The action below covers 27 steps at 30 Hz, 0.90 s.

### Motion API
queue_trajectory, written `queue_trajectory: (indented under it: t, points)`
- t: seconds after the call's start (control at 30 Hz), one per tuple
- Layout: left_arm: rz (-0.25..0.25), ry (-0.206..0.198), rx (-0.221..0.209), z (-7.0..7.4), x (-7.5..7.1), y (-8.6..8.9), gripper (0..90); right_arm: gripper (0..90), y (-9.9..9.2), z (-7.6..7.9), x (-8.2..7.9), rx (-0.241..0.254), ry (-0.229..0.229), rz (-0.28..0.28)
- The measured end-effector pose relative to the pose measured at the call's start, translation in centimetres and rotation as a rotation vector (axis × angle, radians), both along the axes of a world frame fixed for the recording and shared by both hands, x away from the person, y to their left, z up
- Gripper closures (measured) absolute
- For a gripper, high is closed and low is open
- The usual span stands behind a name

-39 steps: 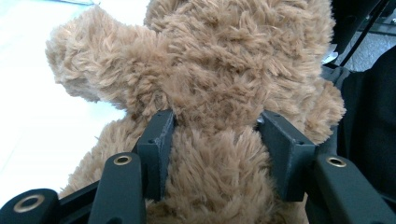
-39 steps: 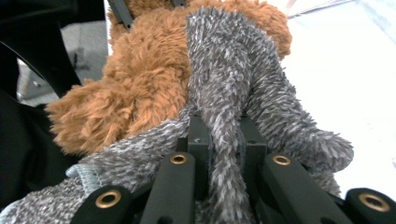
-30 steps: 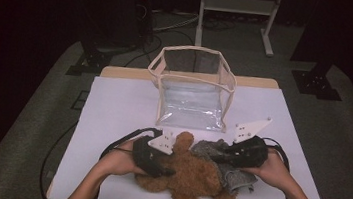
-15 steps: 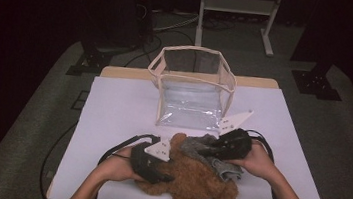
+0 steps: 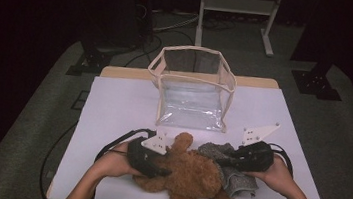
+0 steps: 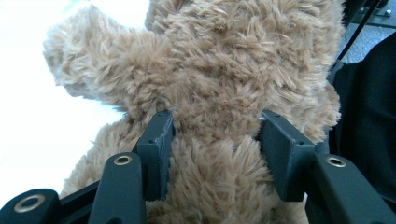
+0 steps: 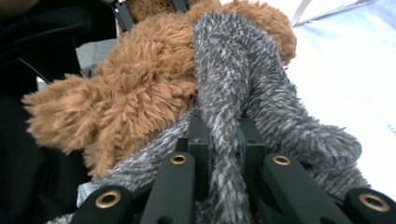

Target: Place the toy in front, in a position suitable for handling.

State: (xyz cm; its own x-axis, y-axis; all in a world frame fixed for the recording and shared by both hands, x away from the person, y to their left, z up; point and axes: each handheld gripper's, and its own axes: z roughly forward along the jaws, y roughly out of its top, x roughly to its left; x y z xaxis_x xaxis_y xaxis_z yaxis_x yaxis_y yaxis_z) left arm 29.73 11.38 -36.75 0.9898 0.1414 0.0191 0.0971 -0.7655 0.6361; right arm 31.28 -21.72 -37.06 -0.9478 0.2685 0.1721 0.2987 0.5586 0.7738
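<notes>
A: Left to right?
B: Left gripper (image 5: 159, 170) pinching brown teddy bear (image 5: 191, 174) around the middle. Grey fuzzy garment (image 5: 236, 179) draped against bear's right flank, fold clamped tight in right gripper (image 5: 223, 161).
A: Surroundings?
B: Clear plastic bag (image 5: 192, 94) upright behind, mouth open. All on white table (image 5: 113, 107), near front edge.

The teddy bear (image 5: 191, 174) lies between the left gripper (image 5: 159, 170) and right gripper (image 5: 223, 161), the knitted garment (image 5: 234, 174) against its right side. Beyond both, the transparent bag (image 5: 192, 94) stands on the table (image 5: 113, 107).
</notes>
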Motion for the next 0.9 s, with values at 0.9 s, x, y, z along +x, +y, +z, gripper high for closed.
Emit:
queue_trajectory:
  t: [0.9]
  points:
    - [-0.047, 0.008, 0.049, 1.1, 0.5, -2.4, 42.0, 79.3, 0.1, -3.5, 0.6, -0.023, 0.077, -0.043]
